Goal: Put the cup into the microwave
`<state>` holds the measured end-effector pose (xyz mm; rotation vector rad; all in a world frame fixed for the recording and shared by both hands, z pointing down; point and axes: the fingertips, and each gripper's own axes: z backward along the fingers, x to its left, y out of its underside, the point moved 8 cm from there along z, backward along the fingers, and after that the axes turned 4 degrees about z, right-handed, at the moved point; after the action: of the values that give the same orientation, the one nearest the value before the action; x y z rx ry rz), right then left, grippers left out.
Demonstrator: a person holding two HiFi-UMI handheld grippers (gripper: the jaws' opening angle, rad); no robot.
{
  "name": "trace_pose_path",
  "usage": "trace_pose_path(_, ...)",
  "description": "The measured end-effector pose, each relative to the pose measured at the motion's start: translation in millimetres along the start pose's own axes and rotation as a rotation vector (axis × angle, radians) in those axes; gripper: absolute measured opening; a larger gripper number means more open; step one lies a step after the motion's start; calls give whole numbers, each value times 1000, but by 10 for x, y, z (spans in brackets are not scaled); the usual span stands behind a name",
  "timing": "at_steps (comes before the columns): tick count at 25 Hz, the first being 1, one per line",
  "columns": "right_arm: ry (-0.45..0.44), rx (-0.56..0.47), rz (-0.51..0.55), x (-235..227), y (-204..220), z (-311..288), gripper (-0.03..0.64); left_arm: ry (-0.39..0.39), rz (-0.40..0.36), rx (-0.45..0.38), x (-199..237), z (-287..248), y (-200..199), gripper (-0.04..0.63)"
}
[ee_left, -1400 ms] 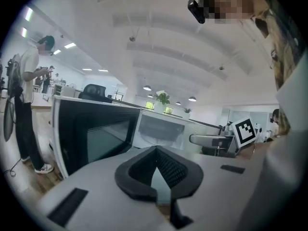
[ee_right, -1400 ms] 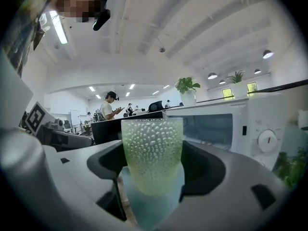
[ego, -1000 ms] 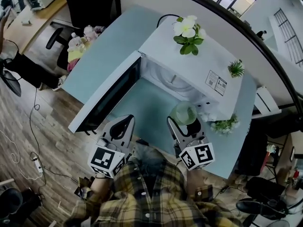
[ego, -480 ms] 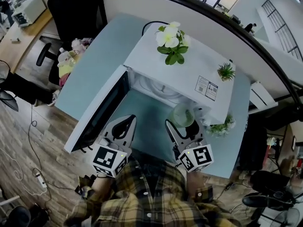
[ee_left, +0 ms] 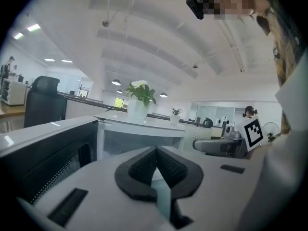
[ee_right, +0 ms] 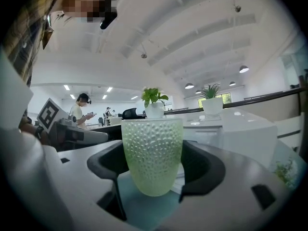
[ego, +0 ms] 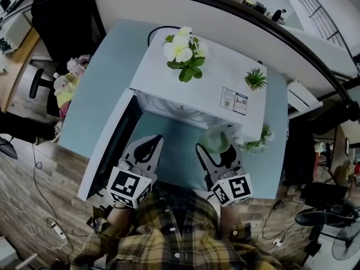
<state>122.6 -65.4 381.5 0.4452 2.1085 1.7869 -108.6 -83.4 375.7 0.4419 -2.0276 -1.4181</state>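
The cup (ee_right: pixel 152 148), of pale green bumpy glass, is upright, gripped between the jaws of the right gripper (ee_right: pixel 155 170), just before the microwave (ego: pixel 208 91). The microwave is white, its door (ego: pixel 109 145) swung open to the left.

Holding the cup (ego: pixel 217 139) in the right hand-held gripper (ego: pixel 216 147), just before the microwave (ego: pixel 197 89) sitting on the desk (ego: pixel 107 77), with the left hand-held gripper (ego: pixel 151 145) alongside, right of the open door (ego: pixel 109 145).
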Motion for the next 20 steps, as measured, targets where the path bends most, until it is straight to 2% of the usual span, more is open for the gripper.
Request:
trace_pose_path(8, 36, 4, -5, 35, 27, 73, 359, 49, -12, 22, -27, -49, 6, -9)
trace_pose_path(20, 32, 15, -3, 171, 145, 50, 359, 77, -15, 59, -38, 38, 105, -9)
